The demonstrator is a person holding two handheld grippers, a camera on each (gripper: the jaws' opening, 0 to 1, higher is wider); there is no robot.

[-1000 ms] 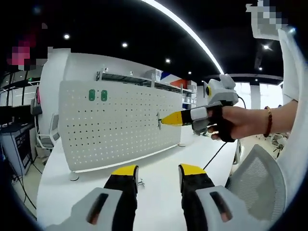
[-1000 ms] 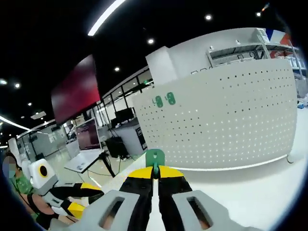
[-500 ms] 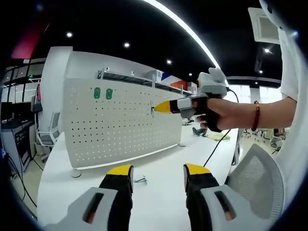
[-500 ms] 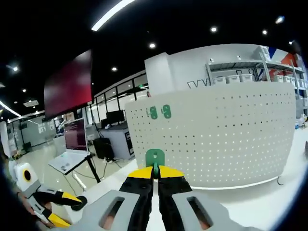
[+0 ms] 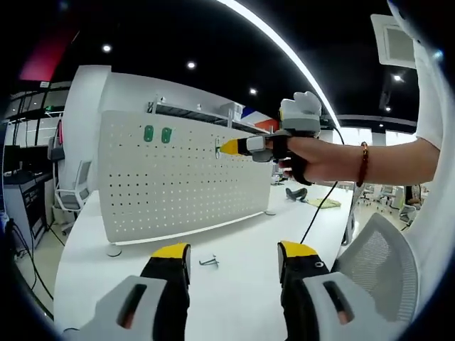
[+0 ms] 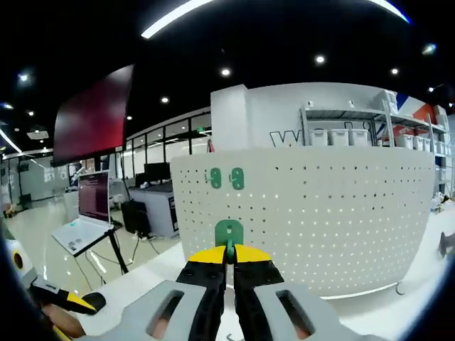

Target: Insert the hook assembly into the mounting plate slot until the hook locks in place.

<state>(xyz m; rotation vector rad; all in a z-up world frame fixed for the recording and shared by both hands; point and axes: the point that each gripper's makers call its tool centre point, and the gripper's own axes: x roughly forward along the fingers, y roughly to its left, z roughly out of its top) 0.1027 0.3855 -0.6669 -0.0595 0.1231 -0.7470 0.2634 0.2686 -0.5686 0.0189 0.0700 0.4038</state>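
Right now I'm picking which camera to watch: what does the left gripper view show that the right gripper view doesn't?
Left gripper view: a loose metal hook lying on the white table, and the right gripper held up near the pegboard.
Right gripper view: the green hook pinched between its fingers.
Both: the pegboard with two green hooks already mounted.

White surface (image 5: 234, 266): long, glossy. Perforated white panel (image 5: 178, 181) stands upright on surface on round feet, one foot (image 5: 112, 249) at left end, another (image 5: 269, 212) at right end. Small metal hook (image 5: 207, 261) lies flat on surface just before panel. Black cable (image 5: 316, 219) trails over surface right of panel.
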